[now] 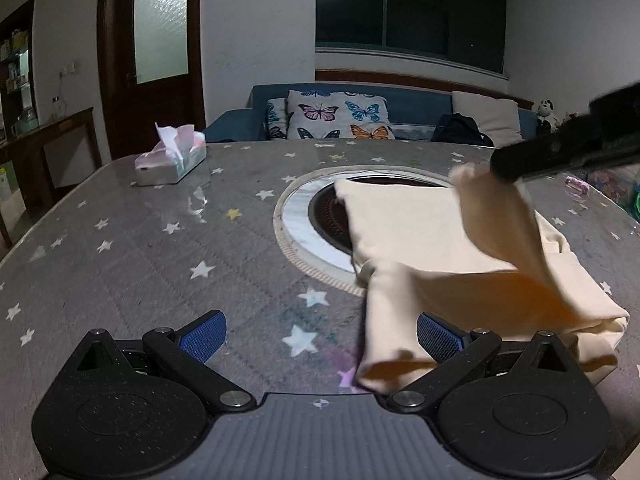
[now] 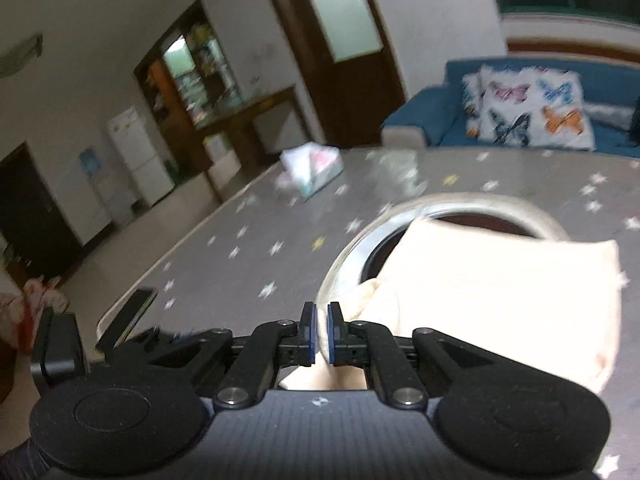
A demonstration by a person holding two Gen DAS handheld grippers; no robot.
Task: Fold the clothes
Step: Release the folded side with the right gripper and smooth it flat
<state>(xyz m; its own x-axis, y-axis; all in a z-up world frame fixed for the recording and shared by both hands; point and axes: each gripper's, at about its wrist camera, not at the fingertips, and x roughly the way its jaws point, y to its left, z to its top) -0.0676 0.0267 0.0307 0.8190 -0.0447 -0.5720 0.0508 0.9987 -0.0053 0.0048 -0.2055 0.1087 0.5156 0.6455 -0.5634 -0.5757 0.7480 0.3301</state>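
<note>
While a starred table fronts a blue sofa, my right tongs lift pinched cloth; my left tongs hover spread nearby.

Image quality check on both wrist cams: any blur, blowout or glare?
Left wrist view: mostly sharp, but the lifted flap of the cream garment and the right gripper holding it are motion-smeared; ceiling-lamp reflection in the dark window; sheen on the star-print table cover. Right wrist view: whole frame motion-blurred, garment overexposed to near white; tissue box smeared.
</note>
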